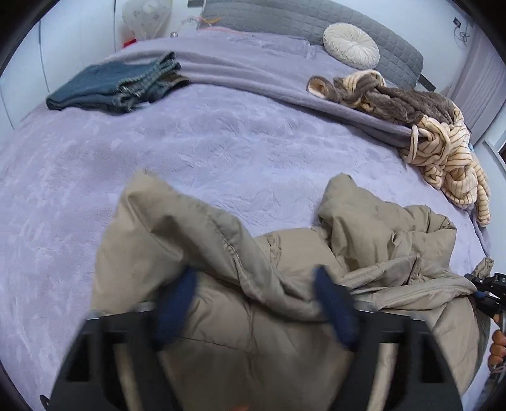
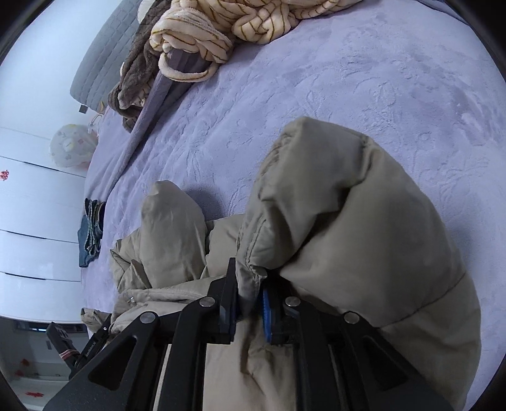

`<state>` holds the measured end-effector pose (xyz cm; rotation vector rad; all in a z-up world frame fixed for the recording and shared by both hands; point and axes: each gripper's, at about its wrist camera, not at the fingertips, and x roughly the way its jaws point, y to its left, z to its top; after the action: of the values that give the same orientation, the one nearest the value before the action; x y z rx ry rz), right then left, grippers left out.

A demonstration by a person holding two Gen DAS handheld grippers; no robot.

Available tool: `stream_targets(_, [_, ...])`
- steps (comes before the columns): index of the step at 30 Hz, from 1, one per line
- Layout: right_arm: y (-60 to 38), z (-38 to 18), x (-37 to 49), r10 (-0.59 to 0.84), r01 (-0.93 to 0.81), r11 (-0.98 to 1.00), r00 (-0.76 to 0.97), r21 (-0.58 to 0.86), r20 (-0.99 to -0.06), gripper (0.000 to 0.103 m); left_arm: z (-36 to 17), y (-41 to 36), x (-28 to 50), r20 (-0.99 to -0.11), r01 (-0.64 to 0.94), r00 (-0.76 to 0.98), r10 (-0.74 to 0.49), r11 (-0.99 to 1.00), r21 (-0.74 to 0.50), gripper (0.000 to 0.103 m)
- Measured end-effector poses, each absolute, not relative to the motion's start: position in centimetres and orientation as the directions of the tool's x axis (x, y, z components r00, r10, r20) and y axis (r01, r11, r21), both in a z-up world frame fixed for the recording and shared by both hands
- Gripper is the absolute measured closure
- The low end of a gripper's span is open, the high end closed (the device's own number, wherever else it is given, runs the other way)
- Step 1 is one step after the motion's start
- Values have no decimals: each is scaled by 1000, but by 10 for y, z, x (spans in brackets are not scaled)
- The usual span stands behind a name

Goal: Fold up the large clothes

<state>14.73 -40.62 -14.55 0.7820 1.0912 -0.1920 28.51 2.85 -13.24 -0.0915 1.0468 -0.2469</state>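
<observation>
A large khaki puffer jacket (image 1: 284, 246) lies crumpled on the purple bed cover (image 1: 189, 151) at the near edge. My left gripper (image 1: 256, 278) is open, its blue-padded fingers (image 1: 177, 303) spread wide over a fold of the jacket, not pinching it. My right gripper (image 2: 249, 300) is shut on a hem of the jacket (image 2: 348, 221), whose puffy sleeve or side bulges above the jaws. The right gripper also shows in the left wrist view (image 1: 484, 291) at the jacket's right end.
Folded blue jeans (image 1: 117, 85) lie at the far left of the bed. A striped cream and brown fleece heap (image 1: 420, 126) lies at the far right on a folded-back purple blanket. A round white cushion (image 1: 351, 46) leans on the grey headboard (image 1: 300, 19). White cabinets (image 2: 34, 221) stand beside the bed.
</observation>
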Motion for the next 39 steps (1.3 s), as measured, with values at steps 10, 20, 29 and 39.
stream_targets(10, [-346, -122, 136, 224, 330, 859, 446, 392, -867, 86, -118, 9, 261, -801, 270, 376, -466, 882, -386, 55])
stream_targets(20, [-335, -188, 188, 159, 313, 906, 372, 285, -914, 103, -179, -63, 281, -857, 354, 388, -338, 914, -200, 57])
stream_targets(29, [-372, -155, 182, 18, 316, 938, 362, 141, -932, 103, -162, -11, 312, -854, 280, 472, -220, 956, -91, 57])
stream_targets(39, [-448, -179, 170, -59, 510, 851, 336, 129, -940, 103, -204, 57, 353, -882, 98, 448, -149, 988, -117, 57])
